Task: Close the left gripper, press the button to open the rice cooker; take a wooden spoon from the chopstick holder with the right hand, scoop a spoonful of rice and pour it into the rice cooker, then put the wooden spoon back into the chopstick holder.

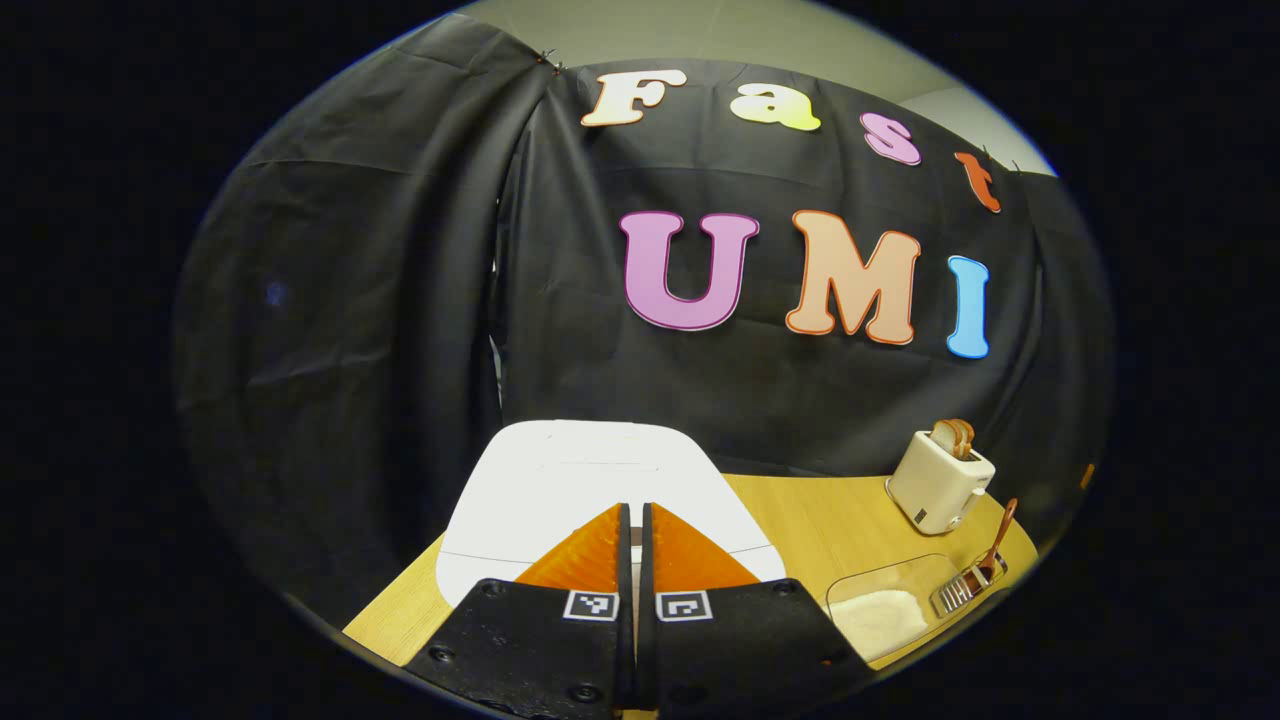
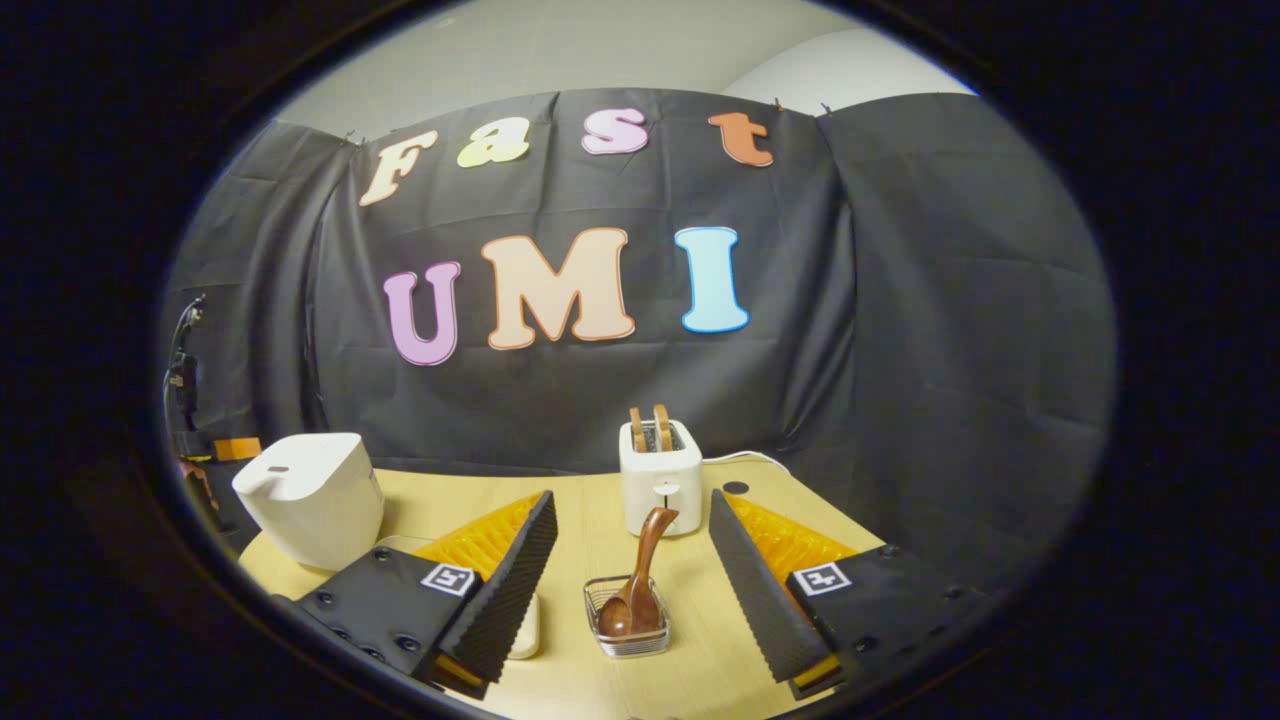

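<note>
Rice cooker (image 1: 600,490): white, lid down, on the wooden surface (image 1: 830,530); landmark.
Left claw (image 1: 634,540): fingers pressed together, empty, poised just above the cooker's lid. Step judged: button press; next calls for a downward push.
Right claw (image 2: 630,560): spread wide, empty, facing the wooden spoon (image 2: 640,580) in its chopstick holder (image 2: 627,625), right of the cooker.
Rice tray (image 1: 880,610): right of the cooker.
Toaster (image 2: 660,475): beyond the holder.
Brands, labels: none legible.

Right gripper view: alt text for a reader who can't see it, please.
The open right gripper frames a wooden spoon standing in a wire chopstick holder on a wooden table. A toaster stands behind; a closed white rice cooker sits left.
</note>
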Tool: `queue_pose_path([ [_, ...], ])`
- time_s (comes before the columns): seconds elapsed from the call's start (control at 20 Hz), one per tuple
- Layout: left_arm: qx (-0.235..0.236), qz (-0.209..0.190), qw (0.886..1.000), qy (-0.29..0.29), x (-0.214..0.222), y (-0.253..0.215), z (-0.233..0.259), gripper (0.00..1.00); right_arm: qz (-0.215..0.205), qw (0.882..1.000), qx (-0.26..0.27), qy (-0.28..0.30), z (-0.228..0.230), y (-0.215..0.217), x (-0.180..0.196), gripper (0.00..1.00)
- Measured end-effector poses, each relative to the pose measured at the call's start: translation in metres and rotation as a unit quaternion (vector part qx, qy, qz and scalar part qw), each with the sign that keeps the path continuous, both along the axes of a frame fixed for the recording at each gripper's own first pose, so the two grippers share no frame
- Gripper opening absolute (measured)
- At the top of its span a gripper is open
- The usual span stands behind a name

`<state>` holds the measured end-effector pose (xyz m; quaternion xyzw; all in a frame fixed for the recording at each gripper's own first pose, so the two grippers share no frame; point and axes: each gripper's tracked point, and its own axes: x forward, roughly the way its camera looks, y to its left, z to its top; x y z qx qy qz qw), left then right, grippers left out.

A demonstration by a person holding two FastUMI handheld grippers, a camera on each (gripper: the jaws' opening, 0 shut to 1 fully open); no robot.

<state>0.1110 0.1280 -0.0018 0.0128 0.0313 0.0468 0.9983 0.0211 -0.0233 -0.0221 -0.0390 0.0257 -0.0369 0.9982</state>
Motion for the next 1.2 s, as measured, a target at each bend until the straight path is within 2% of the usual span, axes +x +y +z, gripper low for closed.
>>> queue_pose_path([
  [0.25, 0.008, 0.006, 1.000, 0.020, 0.024, 0.015, -0.014, 0.00, 0.000, 1.000, -0.005, 0.005, 0.002, 0.006, 0.007, 1.00],
  [0.5, -0.001, 0.000, 0.999, 0.053, 0.023, 0.013, -0.029, 0.00, 0.004, 1.000, -0.009, 0.010, -0.001, 0.009, 0.014, 1.00],
  [0.7, -0.006, -0.004, 0.999, 0.049, 0.030, 0.012, -0.029, 0.00, 0.007, 1.000, -0.011, 0.011, -0.003, 0.011, 0.015, 1.00],
  [0.75, -0.011, -0.002, 0.998, 0.064, 0.029, 0.014, -0.036, 0.00, 0.007, 1.000, -0.012, 0.012, -0.004, 0.011, 0.015, 1.00],
  [0.8, -0.012, -0.004, 0.999, 0.052, 0.028, 0.013, -0.029, 0.00, 0.008, 1.000, -0.013, 0.013, -0.005, 0.010, 0.015, 1.00],
  [0.9, -0.019, -0.004, 0.997, 0.078, 0.027, 0.013, -0.036, 0.00, 0.008, 1.000, -0.012, 0.013, -0.005, 0.011, 0.013, 1.00],
  [1.05, -0.027, -0.010, 0.997, 0.068, 0.027, 0.013, -0.031, 0.00, 0.010, 1.000, -0.009, 0.012, -0.006, 0.011, 0.012, 1.00],
  [1.2, -0.016, -0.006, 0.998, 0.058, 0.026, 0.011, -0.025, 0.00, 0.007, 1.000, -0.008, 0.008, -0.003, 0.008, 0.009, 1.00],
])
